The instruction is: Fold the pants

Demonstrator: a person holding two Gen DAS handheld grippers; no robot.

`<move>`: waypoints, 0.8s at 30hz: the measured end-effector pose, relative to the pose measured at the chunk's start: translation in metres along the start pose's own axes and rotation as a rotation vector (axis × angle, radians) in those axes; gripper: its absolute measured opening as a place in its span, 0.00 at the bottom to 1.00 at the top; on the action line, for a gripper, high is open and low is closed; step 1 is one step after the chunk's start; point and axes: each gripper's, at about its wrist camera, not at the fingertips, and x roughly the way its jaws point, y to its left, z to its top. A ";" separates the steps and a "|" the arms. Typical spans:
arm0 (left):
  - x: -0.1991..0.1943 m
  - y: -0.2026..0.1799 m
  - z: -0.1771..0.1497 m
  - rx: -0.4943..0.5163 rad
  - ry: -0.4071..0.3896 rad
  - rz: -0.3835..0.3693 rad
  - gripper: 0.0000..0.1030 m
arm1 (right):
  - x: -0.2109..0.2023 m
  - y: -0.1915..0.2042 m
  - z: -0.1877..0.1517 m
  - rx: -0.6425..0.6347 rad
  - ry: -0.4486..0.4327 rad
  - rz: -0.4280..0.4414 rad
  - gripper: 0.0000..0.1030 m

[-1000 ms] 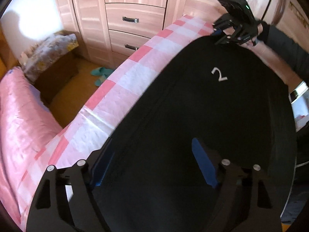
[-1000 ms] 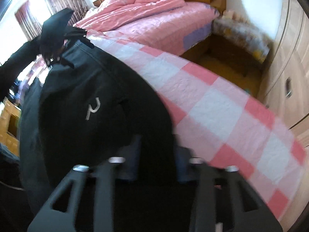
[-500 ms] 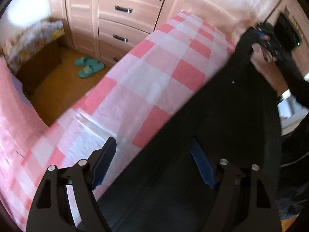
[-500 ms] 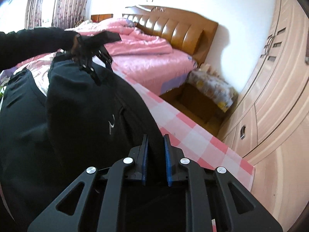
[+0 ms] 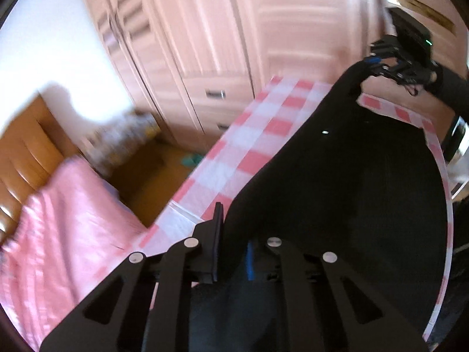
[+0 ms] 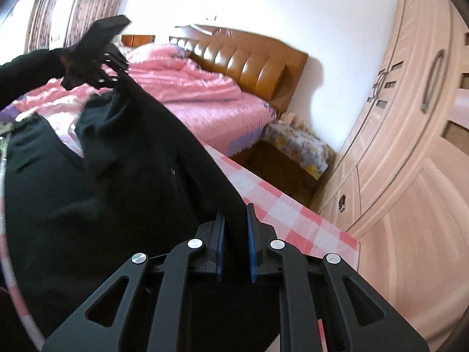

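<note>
Black pants (image 5: 337, 190) lie on a table under a pink-and-white checked cloth (image 5: 258, 135), with one edge lifted off it. My left gripper (image 5: 233, 228) is closing, and its pads pinch a fold of the black fabric at the near edge. At the far end of that edge my right gripper (image 5: 376, 61) holds the cloth up. In the right wrist view the right gripper (image 6: 235, 214) is closing, with the pants (image 6: 117, 176) clamped between its blue pads (image 6: 219, 252). The left gripper (image 6: 120, 70) holds the other corner high, and the fabric hangs between the two.
A bed with a pink quilt (image 6: 190, 94) and a brown headboard stands beyond the table. A low stand with a floral cover (image 6: 299, 143) sits beside it. Light wooden wardrobes (image 6: 410, 146) line the wall. Green slippers (image 5: 190, 160) lie on the floor. A dark sleeve (image 5: 451, 88) reaches in.
The left jaws, wide open before, have closed on the pants' edge. Both grippers have risen and lifted that edge off the table. The right gripper has kept its grip.
</note>
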 end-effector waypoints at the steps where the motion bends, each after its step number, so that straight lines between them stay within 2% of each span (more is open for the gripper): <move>1: -0.023 -0.026 -0.003 0.029 -0.019 0.043 0.12 | -0.012 0.006 -0.004 -0.009 -0.003 0.001 0.13; 3: -0.056 -0.074 -0.014 0.070 -0.038 0.090 0.11 | -0.035 0.022 -0.015 -0.022 -0.007 0.004 0.13; 7: -0.086 -0.160 -0.052 0.106 -0.014 0.112 0.10 | -0.075 0.061 -0.053 0.006 0.007 0.045 0.13; 9: -0.087 -0.201 -0.077 0.089 0.018 0.096 0.10 | -0.084 0.079 -0.075 0.026 0.039 0.074 0.12; 12: -0.065 -0.248 -0.113 0.066 0.085 0.064 0.10 | -0.076 0.106 -0.109 0.017 0.128 0.088 0.12; 16: -0.024 -0.274 -0.150 0.054 0.179 0.068 0.10 | -0.058 0.128 -0.136 0.023 0.195 0.096 0.13; 19: -0.030 -0.266 -0.154 -0.045 0.140 0.058 0.14 | -0.059 0.132 -0.137 0.051 0.228 0.100 0.19; 20: -0.034 -0.264 -0.153 -0.057 0.120 0.067 0.15 | -0.063 0.133 -0.137 0.062 0.232 0.105 0.26; 21: -0.039 -0.262 -0.151 -0.070 0.103 0.077 0.16 | -0.067 0.132 -0.137 0.074 0.234 0.111 0.40; 23: -0.046 -0.263 -0.148 -0.077 0.090 0.103 0.20 | -0.083 0.130 -0.142 0.122 0.210 0.121 0.58; 24: -0.049 -0.267 -0.148 -0.082 0.085 0.121 0.22 | -0.090 0.125 -0.144 0.155 0.192 0.118 0.64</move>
